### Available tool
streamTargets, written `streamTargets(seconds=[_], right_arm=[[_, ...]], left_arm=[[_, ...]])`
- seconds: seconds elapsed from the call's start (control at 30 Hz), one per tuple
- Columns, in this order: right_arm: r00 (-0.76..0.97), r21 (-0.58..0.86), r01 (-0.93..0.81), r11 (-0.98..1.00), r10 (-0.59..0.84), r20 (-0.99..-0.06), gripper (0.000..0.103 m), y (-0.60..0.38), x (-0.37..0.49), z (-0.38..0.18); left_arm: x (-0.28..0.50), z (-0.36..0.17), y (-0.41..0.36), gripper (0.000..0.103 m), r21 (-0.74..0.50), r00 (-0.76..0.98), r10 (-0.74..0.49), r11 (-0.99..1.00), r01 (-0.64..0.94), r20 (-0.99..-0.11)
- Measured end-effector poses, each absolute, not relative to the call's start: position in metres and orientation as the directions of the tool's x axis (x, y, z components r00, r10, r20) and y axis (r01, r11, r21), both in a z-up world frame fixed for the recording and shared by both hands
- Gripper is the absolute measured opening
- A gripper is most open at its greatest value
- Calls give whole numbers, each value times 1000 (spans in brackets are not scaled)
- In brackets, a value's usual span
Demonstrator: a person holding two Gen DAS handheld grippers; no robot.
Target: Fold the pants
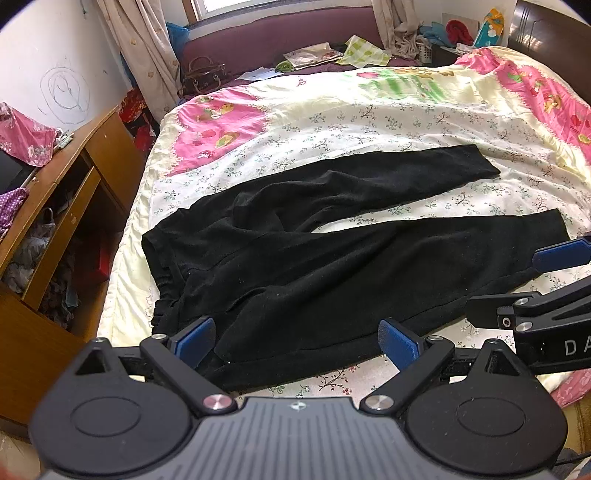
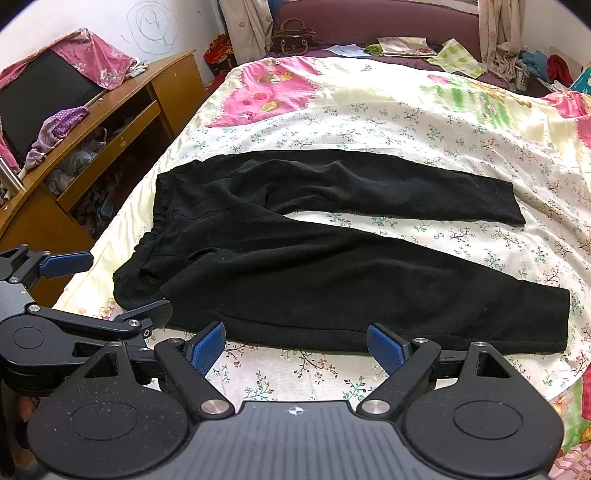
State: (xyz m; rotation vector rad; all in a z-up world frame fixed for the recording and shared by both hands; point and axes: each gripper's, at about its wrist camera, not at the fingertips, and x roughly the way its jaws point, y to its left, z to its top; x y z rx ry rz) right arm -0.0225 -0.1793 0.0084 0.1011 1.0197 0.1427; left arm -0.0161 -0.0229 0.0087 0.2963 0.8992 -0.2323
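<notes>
Pants (image 1: 332,236): black, spread flat on the flowered quilt (image 1: 369,122), waistband to the left, two legs running right and spread apart.
Left gripper (image 1: 295,341): jaws wide apart, empty, over the near edge of the pants beside the waistband.
Right gripper (image 2: 295,341): jaws wide apart, empty, just short of the near leg's near edge, above bare quilt.
Desk (image 2: 122,122): wooden, left of the bed.

A big bed (image 1: 369,122) with a flowery cover fills the room. A brown wooden desk (image 2: 122,110) stands beside it. The white wall (image 1: 62,70) has scribbles (round ones). Sunlight comes through a window (image 1: 218,5) with curtains (image 1: 144,48).
</notes>
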Motion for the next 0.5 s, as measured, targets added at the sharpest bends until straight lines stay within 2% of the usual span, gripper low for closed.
streamTargets(seconds=[0.5], right_arm=[[513,163,-65,984,173,-841,67,-179,-27,7]], left_arm=[[-19,10,-25,100,164,603,-71,931,326,-795]])
